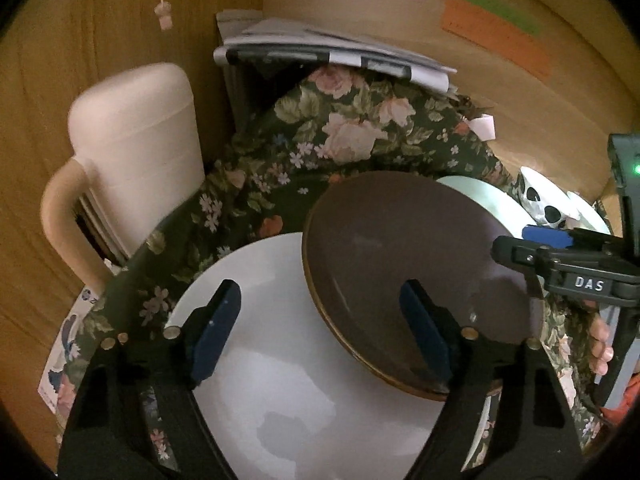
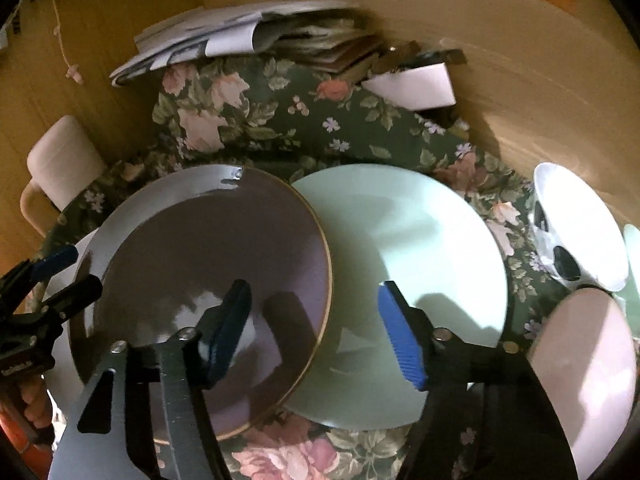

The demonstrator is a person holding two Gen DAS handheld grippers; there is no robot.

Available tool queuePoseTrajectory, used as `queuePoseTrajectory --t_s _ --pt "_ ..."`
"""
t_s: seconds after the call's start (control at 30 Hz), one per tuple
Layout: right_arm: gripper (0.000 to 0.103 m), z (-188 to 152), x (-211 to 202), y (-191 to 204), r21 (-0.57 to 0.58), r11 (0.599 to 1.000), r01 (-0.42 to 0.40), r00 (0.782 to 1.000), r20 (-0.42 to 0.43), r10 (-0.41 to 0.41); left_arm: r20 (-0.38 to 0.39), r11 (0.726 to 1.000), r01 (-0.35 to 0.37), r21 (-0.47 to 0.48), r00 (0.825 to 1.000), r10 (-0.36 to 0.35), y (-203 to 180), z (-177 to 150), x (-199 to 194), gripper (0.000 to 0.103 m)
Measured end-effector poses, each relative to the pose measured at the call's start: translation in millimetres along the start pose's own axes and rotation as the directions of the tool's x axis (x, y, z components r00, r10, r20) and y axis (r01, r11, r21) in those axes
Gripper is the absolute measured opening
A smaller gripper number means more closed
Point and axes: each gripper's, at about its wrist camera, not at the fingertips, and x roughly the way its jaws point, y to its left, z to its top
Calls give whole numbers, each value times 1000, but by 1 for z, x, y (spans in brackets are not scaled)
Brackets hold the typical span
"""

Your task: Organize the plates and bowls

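Plainly, Plates Overlapping on the Floral Cloth

Over the floral tablecloth (image 2: 280, 120) on the tabletop lie three overlapping plates: a white plate (image 1: 280, 360) at the left, a brown plate (image 2: 200, 248) with a gold rim resting partly on it, and a pale green plate (image 2: 420, 248) under the brown one's right edge. The left tool (image 1: 320, 332) hangs spread above white and brown, pinching nothing. The right tool (image 2: 316, 328) straddles the brown rim, pads apart.

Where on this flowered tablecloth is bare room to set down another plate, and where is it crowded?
Free: the cloth behind the brown plate and pale green plate, up to the papers at the wall. A smaller strip lies in front of them. Crowded: the middle, where plates overlap, and the right, by the spotted bowl.
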Motion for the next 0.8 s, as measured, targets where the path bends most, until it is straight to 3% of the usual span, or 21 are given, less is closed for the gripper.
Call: queuePoseTrajectory --t_s 0.13,0.3,0.47,0.8 --pt "59 3 5 -1 2 1000 -24 1000 -5 24 -31 999 34 0 999 -34 0 1 6 73" --pt "50 7 11 -1 1 998 -60 998 -32 60 -54 999 44 -11 998 -45 0 1 11 62" --pt "47 8 16 5 -6 997 -79 996 -36 79 -69 996 78 -31 994 -80 2 2 13 47" --pt "37 9 14 3 23 994 -104 994 -29 105 -81 995 93 -18 992 -94 -6 5 15 39"
